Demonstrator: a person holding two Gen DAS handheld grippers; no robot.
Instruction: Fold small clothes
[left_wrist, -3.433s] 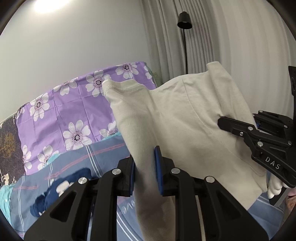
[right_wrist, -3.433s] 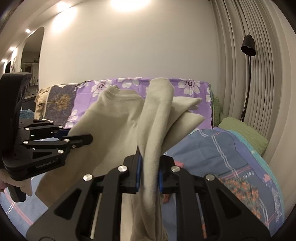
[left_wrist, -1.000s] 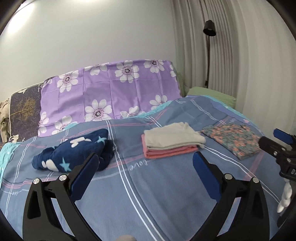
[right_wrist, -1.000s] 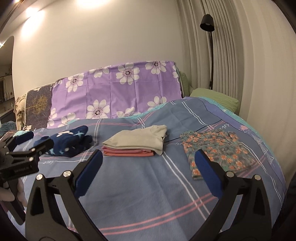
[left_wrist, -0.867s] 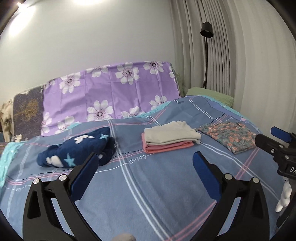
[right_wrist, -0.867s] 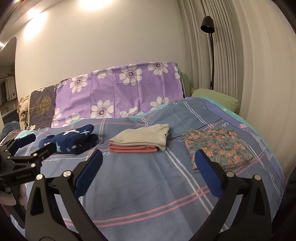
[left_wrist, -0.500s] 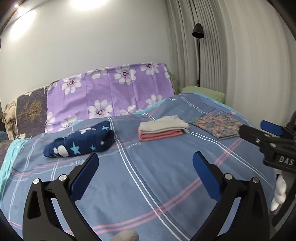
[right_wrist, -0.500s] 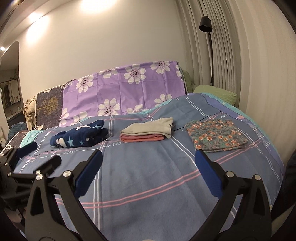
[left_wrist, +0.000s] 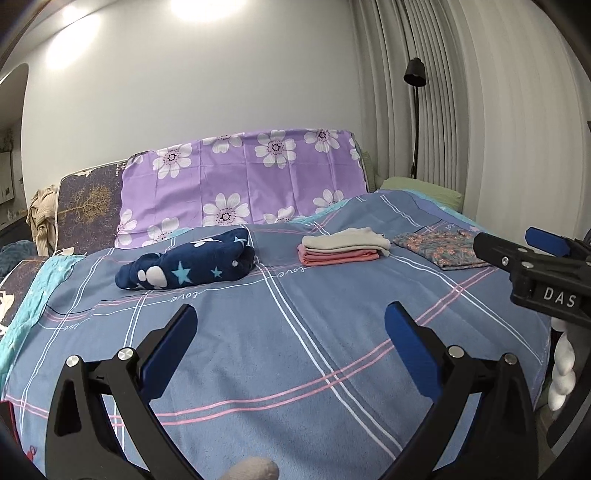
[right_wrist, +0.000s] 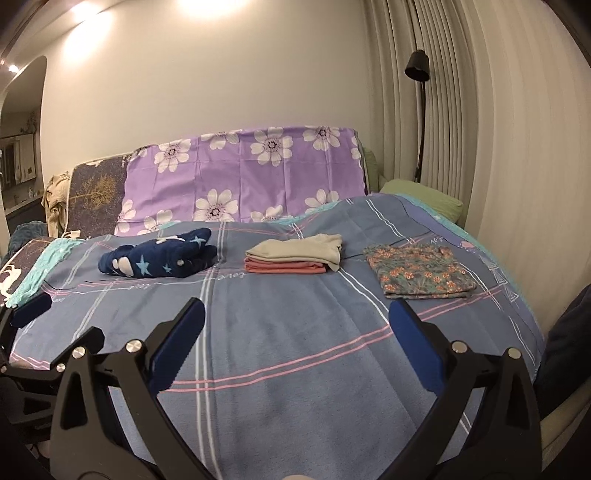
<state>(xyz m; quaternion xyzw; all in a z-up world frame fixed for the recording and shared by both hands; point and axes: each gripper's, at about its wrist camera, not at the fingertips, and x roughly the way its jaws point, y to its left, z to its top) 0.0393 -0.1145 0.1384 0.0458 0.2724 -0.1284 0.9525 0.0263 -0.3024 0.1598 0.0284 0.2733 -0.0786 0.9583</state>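
Both grippers had pulled back from bed; beige shirt, earlier clamped by both, lay folded. Left gripper (left_wrist: 289, 330) spread wide, empty. Right gripper (right_wrist: 295, 330) likewise wide, empty. Beige shirt (right_wrist: 295, 249) rested atop pink garment (right_wrist: 284, 266) on blue plaid bedspread (right_wrist: 295, 369), between navy star-print bundle (right_wrist: 159, 258) and floral garment (right_wrist: 421, 271).
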